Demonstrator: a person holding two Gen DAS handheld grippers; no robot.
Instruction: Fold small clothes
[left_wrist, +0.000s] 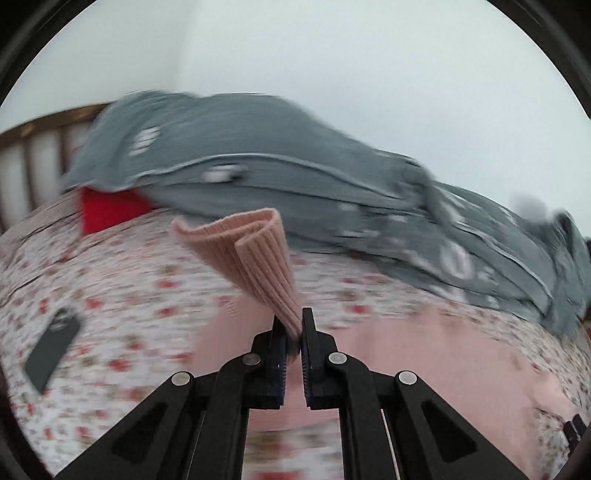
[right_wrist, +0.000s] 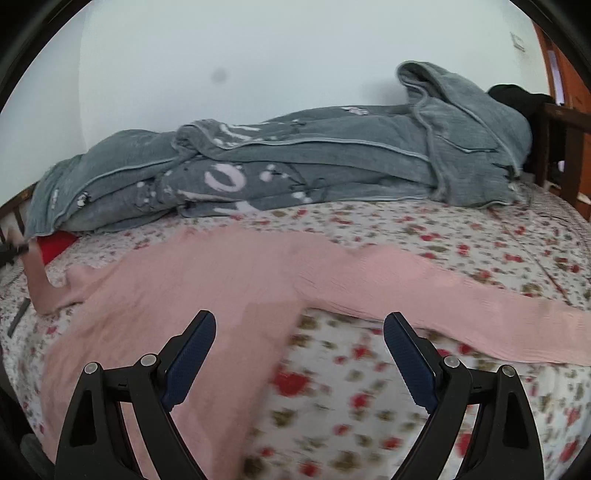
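A pink knit sweater (right_wrist: 221, 273) lies spread on the floral bedsheet (right_wrist: 424, 229), one sleeve stretched out to the right. My left gripper (left_wrist: 293, 328) is shut on the ribbed cuff (left_wrist: 251, 251) of the other sleeve and holds it lifted above the bed; the cuff curls over in front of the fingers. In the right wrist view that raised sleeve (right_wrist: 35, 273) shows at the far left edge. My right gripper (right_wrist: 299, 343) stands open above the sweater's lower hem, nothing between its blue pads (right_wrist: 192, 354).
A grey patterned blanket (right_wrist: 295, 162) is heaped along the wall at the back of the bed. A red item (left_wrist: 107, 208) peeks out under its left end. A dark phone (left_wrist: 53, 350) lies on the sheet at left. A wooden bed frame (right_wrist: 557, 147) rises at right.
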